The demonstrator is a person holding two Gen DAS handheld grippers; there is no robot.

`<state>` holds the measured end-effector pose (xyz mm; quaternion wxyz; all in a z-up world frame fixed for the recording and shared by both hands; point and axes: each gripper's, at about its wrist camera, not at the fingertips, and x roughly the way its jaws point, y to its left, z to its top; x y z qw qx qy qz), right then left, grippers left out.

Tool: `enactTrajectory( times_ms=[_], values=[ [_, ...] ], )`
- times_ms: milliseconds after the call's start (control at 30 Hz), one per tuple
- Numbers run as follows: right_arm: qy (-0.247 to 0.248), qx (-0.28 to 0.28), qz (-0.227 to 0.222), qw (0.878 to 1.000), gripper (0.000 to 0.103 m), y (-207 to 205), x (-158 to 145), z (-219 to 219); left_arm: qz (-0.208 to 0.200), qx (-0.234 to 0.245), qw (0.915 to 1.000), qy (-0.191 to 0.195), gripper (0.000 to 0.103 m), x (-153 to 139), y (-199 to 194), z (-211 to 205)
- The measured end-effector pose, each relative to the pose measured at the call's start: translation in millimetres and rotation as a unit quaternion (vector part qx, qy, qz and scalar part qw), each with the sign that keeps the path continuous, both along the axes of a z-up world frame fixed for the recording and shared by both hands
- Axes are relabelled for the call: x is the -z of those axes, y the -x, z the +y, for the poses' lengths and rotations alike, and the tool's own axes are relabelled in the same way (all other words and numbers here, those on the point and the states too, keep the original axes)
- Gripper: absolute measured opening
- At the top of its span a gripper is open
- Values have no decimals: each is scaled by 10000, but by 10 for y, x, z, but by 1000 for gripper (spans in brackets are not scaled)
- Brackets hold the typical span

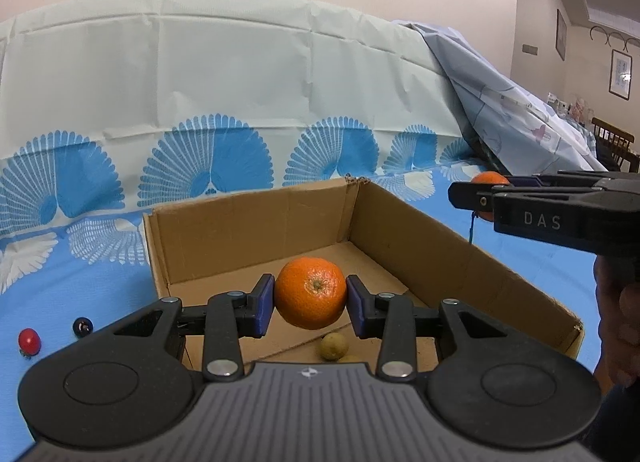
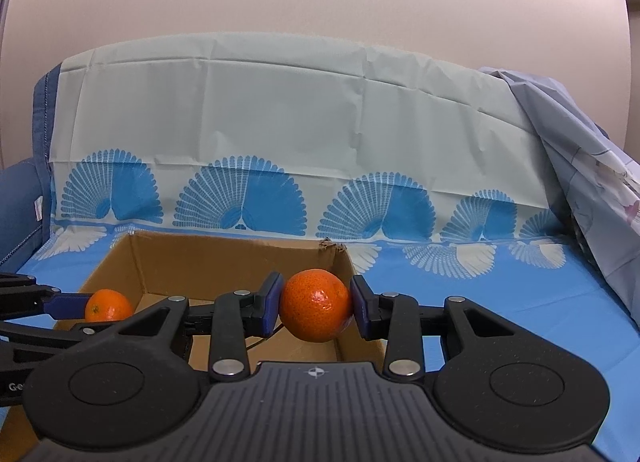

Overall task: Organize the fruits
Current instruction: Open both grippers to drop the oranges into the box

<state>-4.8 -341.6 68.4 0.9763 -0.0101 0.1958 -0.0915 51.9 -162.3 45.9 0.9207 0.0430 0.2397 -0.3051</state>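
My left gripper (image 1: 310, 298) is shut on an orange mandarin (image 1: 310, 293) and holds it above the open cardboard box (image 1: 440, 246). A small yellow-green fruit (image 1: 333, 346) lies on the box floor below it. My right gripper (image 2: 316, 304) is shut on a second mandarin (image 2: 315, 305) over the box's right front corner (image 2: 360, 346). In the left wrist view the right gripper (image 1: 476, 198) reaches in from the right with its mandarin (image 1: 489, 179) partly hidden. In the right wrist view the left gripper's mandarin (image 2: 108, 306) shows at the left.
A red round fruit (image 1: 29, 341) and a dark blue round fruit (image 1: 83, 327) lie on the blue cloth (image 1: 80, 294) left of the box. A patterned cloth backdrop (image 2: 280, 122) rises behind the box. A crumpled sheet (image 1: 520, 110) hangs at the right.
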Motion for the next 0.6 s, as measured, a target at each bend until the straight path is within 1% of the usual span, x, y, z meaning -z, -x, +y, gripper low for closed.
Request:
enactTrajectory(
  times_ms=[67, 133, 300, 367, 400, 433, 467, 600],
  values=[
    [31, -12, 21, 10000, 42, -13, 1, 13, -59, 16, 10000, 30, 49, -15, 16, 1],
    [56, -24, 9, 10000, 48, -9, -2, 30, -122, 61, 9999, 20, 49, -28, 38, -14],
    [35, 48, -49, 10000, 48, 14, -13, 39, -342, 102, 9993, 80, 49, -52, 104, 2],
    [16, 83, -79, 9999, 48, 25, -18, 44, -506, 77, 9986, 138, 49, -68, 138, 35],
    [-8, 99, -102, 9999, 48, 31, -23, 47, -594, 71, 9981, 145, 47, -73, 157, 55],
    [-35, 119, -132, 9998, 48, 48, -27, 53, -669, 76, 9976, 158, 36, -78, 170, 71],
    [-65, 148, -187, 9997, 48, 60, -41, 60, -786, 67, 9968, 160, 23, -83, 202, 92],
    [-183, 192, -375, 9989, 48, 134, -96, 123, -1198, -1, 9928, 66, 15, -99, 350, 190]
  ],
)
